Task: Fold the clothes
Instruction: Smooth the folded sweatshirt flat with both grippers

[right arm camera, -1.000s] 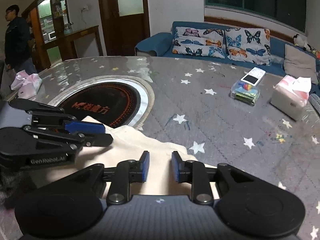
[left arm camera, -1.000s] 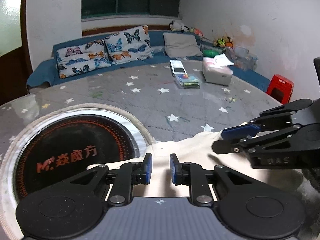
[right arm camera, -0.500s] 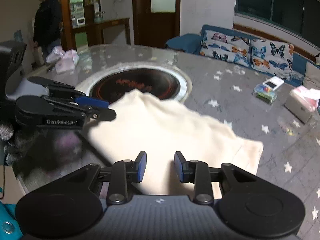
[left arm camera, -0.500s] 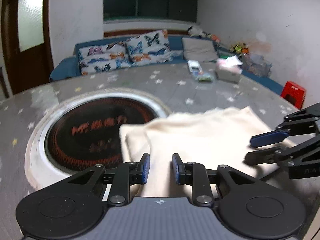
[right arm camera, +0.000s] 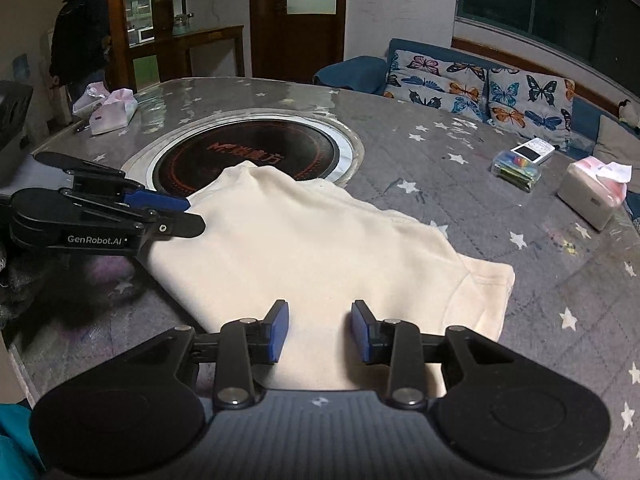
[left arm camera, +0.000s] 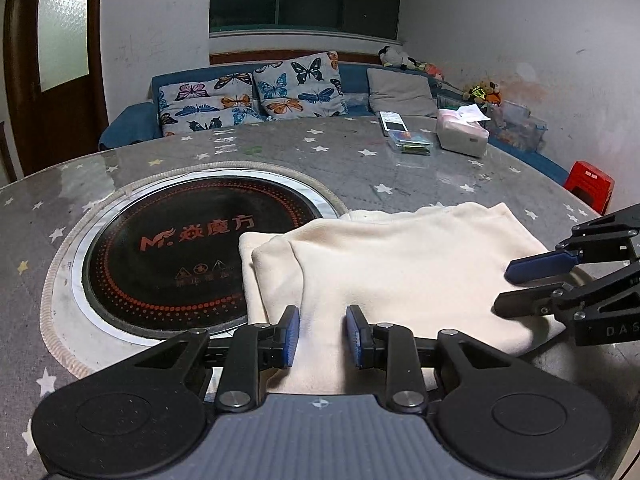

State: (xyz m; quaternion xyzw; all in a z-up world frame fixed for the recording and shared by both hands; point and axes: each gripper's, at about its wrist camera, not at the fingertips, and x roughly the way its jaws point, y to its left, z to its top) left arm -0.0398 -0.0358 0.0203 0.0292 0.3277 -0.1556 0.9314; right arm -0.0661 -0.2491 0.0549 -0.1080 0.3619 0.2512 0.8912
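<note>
A cream garment point(left arm camera: 400, 264) lies folded flat on the grey star-print table point(left arm camera: 400, 168), its far left corner over the rim of the black round hob point(left arm camera: 168, 248). My left gripper point(left arm camera: 322, 316) hovers over the garment's near left part, pads apart, no cloth pinched. My right gripper point(right arm camera: 320, 312) hangs over the near right part of the garment point(right arm camera: 312, 248); its jaws are opening and nothing is between the pads. Each gripper shows in the other's view: the right gripper point(left arm camera: 504, 290) at the cloth's right edge, the left gripper point(right arm camera: 194, 215) at its left edge.
A tissue box point(left arm camera: 462, 136), a clear box of coloured items point(left arm camera: 408, 146) and a white remote point(left arm camera: 392, 122) sit at the table's far side. A pink tissue pack point(right arm camera: 108, 114) lies far left. A person point(right arm camera: 80, 40) stands beyond. A red stool point(left arm camera: 590, 184) is beside the table.
Both grippers drew back from the garment's far side to its near edge and their jaws widened, letting go of the cloth. The garment now lies folded over and flat.
</note>
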